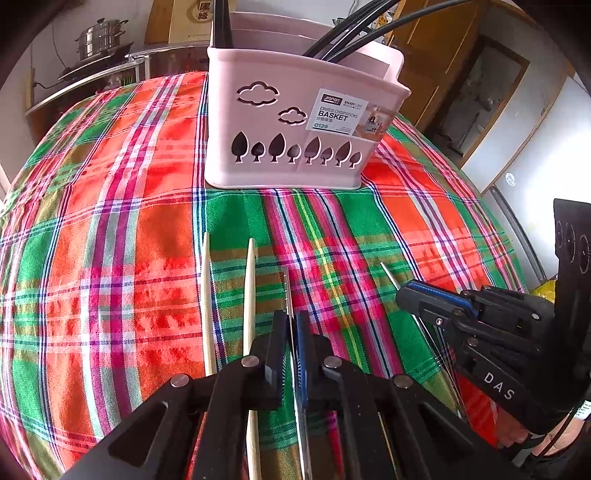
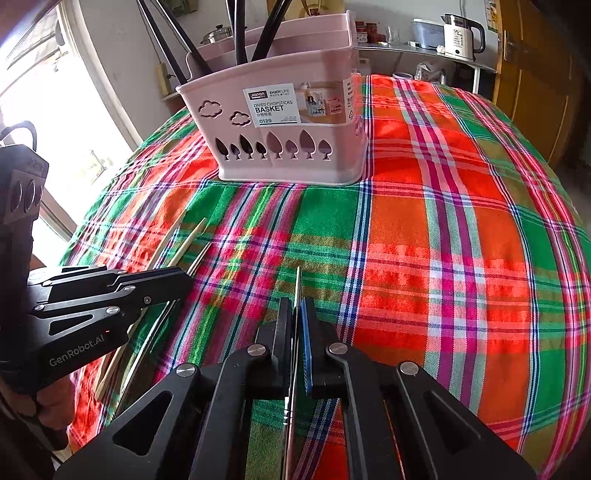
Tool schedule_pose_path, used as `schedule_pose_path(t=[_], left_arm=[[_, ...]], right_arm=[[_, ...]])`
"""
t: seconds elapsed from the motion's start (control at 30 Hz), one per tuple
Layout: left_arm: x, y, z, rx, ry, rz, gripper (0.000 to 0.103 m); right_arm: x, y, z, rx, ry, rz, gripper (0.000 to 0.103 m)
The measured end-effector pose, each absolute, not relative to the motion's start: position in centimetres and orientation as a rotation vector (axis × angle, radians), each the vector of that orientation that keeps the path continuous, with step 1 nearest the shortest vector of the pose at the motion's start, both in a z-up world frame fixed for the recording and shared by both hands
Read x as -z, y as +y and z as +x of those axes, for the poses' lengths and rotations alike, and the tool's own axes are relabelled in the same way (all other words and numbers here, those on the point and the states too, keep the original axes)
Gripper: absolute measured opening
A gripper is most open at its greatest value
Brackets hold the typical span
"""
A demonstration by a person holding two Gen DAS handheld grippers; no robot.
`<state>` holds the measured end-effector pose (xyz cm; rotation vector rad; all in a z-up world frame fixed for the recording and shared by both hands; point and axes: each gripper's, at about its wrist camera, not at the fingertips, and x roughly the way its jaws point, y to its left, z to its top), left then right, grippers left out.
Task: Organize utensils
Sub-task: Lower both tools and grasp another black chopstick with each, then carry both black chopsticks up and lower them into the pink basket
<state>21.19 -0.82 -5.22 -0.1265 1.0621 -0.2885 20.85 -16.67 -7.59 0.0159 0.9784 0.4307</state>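
— What have your tools got?

— Left tool (image 1: 291, 332) is clenched on one metal chopstick (image 1: 286, 284); right tool (image 2: 297, 317) grips another (image 2: 297, 284). Both sticks point ahead at the basket (image 1: 295, 122).

— And the rest?

— Two wooden chopsticks (image 1: 250, 295) lie on the worktop (image 1: 110, 221), lengthwise, just left of my left tool.

You are working in a home kitchen. Upper left of the left wrist view: a steel steamer pot (image 1: 101, 37) on a stove (image 1: 96, 61). Upper right of the right wrist view: an electric kettle (image 2: 460, 37) and jars (image 2: 371, 31) on a counter (image 2: 417, 50). A plaid tablecloth (image 2: 461, 240) covers your table; wooden doors (image 2: 535, 85) stand at right.
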Motion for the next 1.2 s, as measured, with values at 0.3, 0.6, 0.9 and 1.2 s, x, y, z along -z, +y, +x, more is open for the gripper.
schedule_pose_path(t=[0.3,0.6,0.9,1.2], left_arm=[[1.6,-0.2,20.7,0.333,0.985,-0.178,0.004],[-5.6,0.8,19.0,0.37,0.815,-0.187,0.004],[-8.0,1.5,18.2,0.373,0.765,-0.185,0.004],[-8.4,1.7,17.8,0.383,0.762,-0.173,0.004]], right_arm=[[4.4,-18.4,20.1,-0.453,0.892,0.054,0.004],[-1.3,-20.2,18.6,-0.462,0.734,0.091,0.004],[-4.5,-21.2,17.2,-0.463,0.633,0.101,0.004],[-4.8,-21.2,16.6,-0.473,0.616,0.086,0.004]])
